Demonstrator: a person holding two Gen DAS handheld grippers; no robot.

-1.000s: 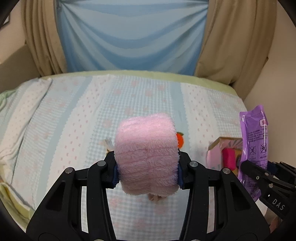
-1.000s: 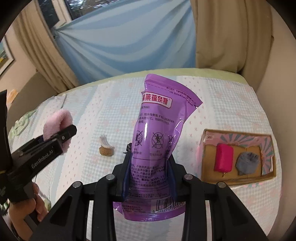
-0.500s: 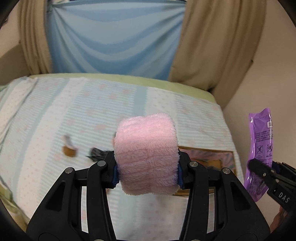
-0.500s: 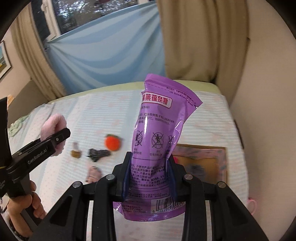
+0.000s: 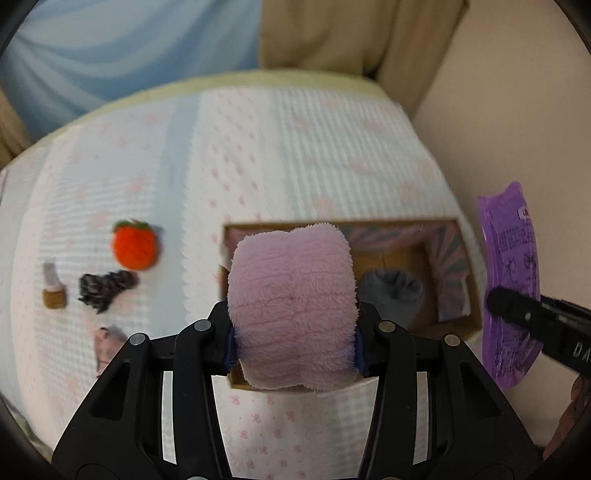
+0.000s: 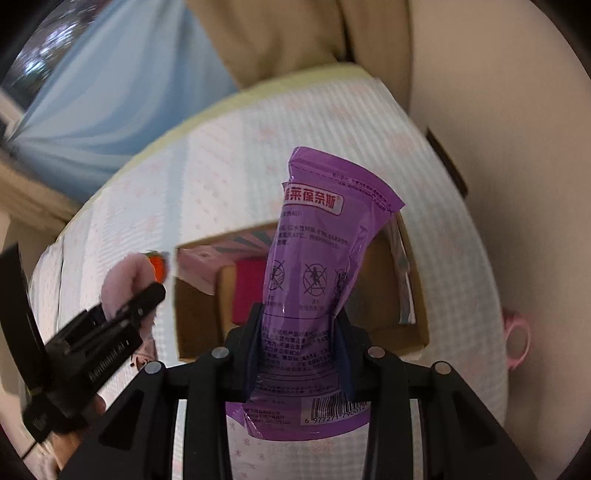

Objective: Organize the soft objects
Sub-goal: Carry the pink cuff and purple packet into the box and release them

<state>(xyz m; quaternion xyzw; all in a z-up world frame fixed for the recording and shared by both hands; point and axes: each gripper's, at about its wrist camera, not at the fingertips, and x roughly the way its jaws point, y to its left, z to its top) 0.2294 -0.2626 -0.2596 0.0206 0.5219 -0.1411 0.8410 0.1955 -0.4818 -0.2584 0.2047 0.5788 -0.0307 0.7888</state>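
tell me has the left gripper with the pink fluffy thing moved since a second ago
Yes. The left gripper, shut on the pink plush roll, has swung right across the bed, now over the cardboard box.

Bed (image 5: 314, 140) covered with pale blue-and-white striped sheet, small pink bows printed throughout; yellow-green edging along far side at 12 o'clock. Beyond it, draped light blue curtain (image 5: 110, 48) at 11 o'clock, beige curtain (image 5: 351, 33) at 1 o'clock. Plain cream wall (image 5: 517, 110) at 3 o'clock, tight against bed. Dark window pane (image 6: 55, 48) at 10 o'clock. Soft, even indoor lighting.
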